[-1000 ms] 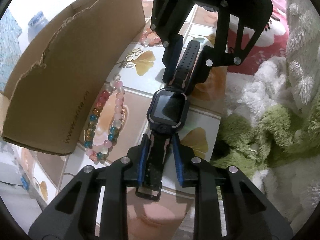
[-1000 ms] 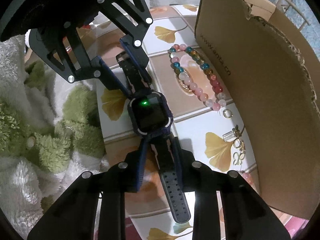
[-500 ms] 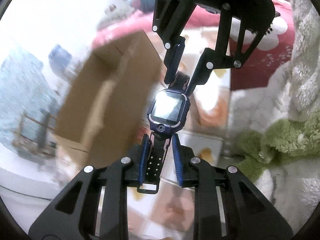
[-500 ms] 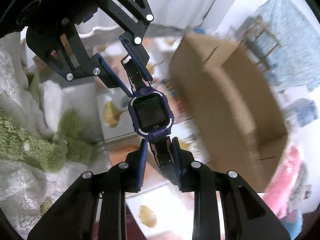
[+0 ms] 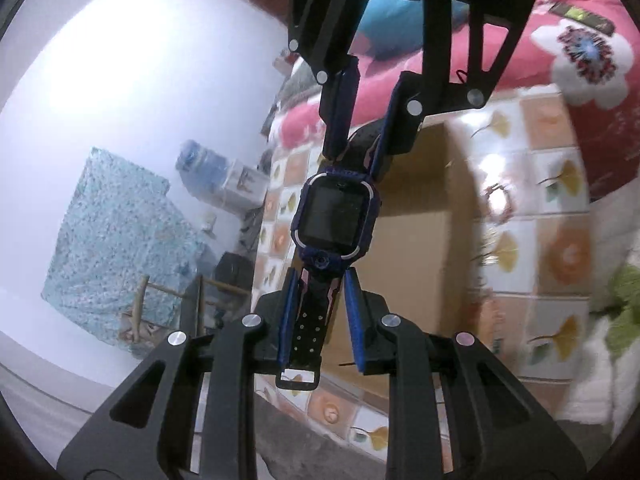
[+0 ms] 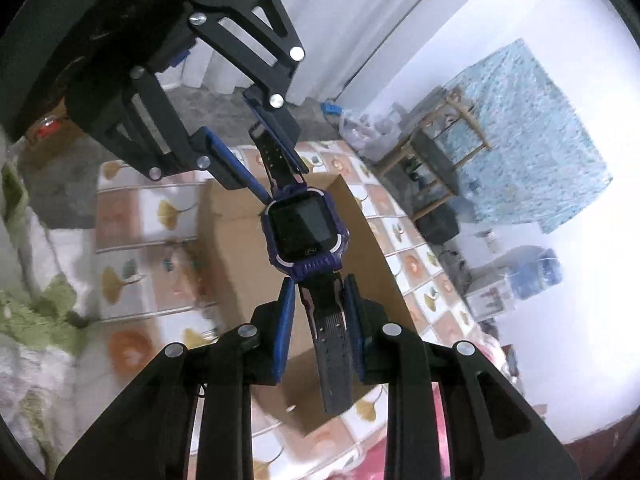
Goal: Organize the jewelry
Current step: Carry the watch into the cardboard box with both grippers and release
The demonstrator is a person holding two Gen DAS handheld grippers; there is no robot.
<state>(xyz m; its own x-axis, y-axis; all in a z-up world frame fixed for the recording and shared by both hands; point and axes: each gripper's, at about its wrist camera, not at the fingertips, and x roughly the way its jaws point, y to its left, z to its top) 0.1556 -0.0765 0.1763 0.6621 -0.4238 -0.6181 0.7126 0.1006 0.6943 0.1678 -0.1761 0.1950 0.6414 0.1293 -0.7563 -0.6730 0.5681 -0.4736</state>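
Black skeletal gripper frames, silver screws, blue-padded fingers [image 5: 354, 316].

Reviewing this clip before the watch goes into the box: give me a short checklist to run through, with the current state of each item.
1. Left gripper clamps the buckle strap of the watch: ok.
2. Right gripper clamps the other strap: ok.
3. Watch is clear of the tiled surface: ok.
4. Cardboard box lies open below the watch: ok.
5. Box interior free of other items: cannot tell, partly hidden.
6. Beaded bracelet outside the box, out of the path: ok, though blurred.
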